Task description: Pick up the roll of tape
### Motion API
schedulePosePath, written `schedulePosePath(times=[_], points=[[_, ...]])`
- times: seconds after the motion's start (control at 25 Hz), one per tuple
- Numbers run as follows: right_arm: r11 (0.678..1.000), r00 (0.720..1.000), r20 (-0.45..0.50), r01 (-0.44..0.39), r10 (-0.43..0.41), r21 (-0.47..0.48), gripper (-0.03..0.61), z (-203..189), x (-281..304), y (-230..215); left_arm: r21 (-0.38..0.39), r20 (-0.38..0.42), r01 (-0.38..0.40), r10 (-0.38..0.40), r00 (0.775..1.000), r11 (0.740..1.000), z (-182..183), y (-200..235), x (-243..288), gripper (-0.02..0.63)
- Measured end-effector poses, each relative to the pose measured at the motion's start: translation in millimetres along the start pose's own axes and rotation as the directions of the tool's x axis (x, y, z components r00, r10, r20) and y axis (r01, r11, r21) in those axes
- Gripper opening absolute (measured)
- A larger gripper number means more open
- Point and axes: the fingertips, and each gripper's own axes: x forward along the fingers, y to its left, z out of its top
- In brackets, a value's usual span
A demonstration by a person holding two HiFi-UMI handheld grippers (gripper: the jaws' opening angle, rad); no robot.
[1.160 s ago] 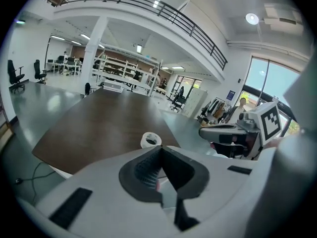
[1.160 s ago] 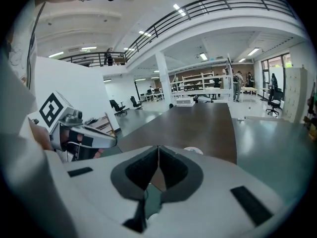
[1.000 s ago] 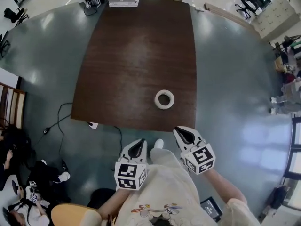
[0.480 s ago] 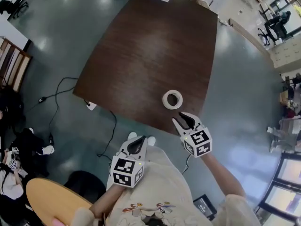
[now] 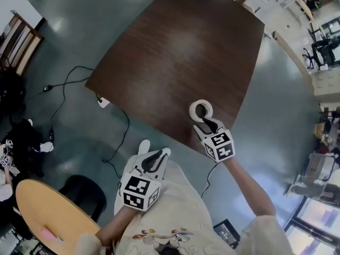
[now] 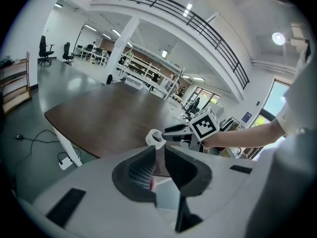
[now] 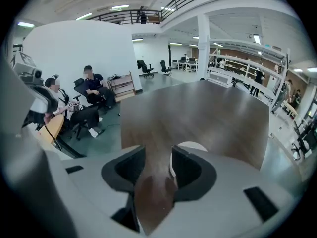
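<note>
White roll of tape (image 5: 193,109) lies by the table's (image 5: 175,52) edge nearest you. Your right gripper (image 5: 204,122) is at it, jaws opening, nothing clamped. Your left gripper (image 5: 155,155) hangs off the table, jaws narrowly apart and empty.

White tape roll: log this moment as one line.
target: white tape roll on dark wooden table | right gripper: jaws opening at roll's near edge, not gripping
</note>
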Motion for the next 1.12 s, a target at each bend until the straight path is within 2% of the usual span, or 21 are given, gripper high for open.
schedulePosePath(times=[0.36,0.64,0.88,1.12], points=[[0.998,0.985,-0.171,-0.041,0.031,-0.051,0.172,-25.7,54.5,-16.7,-0.030,-0.017,-0.059,0.059,0.998,0.998,-7.5,15.2,0.3,0.049],[0.996,0.953,-0.299,-0.069,0.047,-0.062,0.171,-40.4,85.7,-24.8,-0.058,-0.005,-0.092,0.092,0.996,0.994,-7.5,26.4,-3.1,0.049],[0.994,0.922,-0.387,-0.058,0.017,-0.095,0.170,-43.1,104.0,-30.6,-0.084,0.002,-0.112,0.112,0.994,0.990,-7.4,38.5,-9.2,0.049],[0.999,0.880,-0.474,-0.035,0.036,0.010,0.169,-48.6,120.1,-34.9,-0.101,-0.001,-0.117,0.118,0.993,0.988,-7.6,45.6,-9.2,0.049]])
